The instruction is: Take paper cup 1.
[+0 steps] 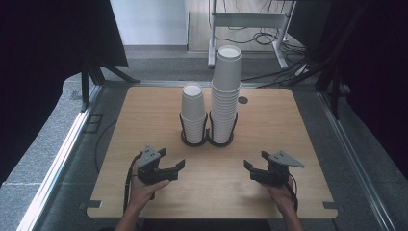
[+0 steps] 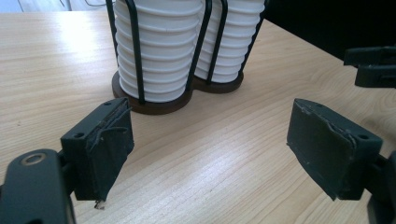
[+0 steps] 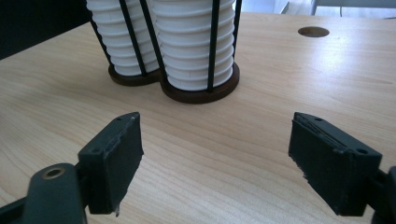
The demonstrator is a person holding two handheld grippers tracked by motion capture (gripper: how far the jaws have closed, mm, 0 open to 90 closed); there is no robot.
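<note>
White paper cups stood in two stacks inside a dark wire holder (image 1: 207,139) on the far middle of the wooden table (image 1: 288,144): the short stack (image 1: 193,114) on the left, the tall stack (image 1: 226,94) just beside it on the right. Near the front edge, the left gripper (image 1: 166,161) hovered over bare wood with its jaws spread wide and nothing between them. Well apart to its right, the right gripper (image 1: 255,162) was likewise wide and empty. Both pointed toward the holder, short of it.
</note>
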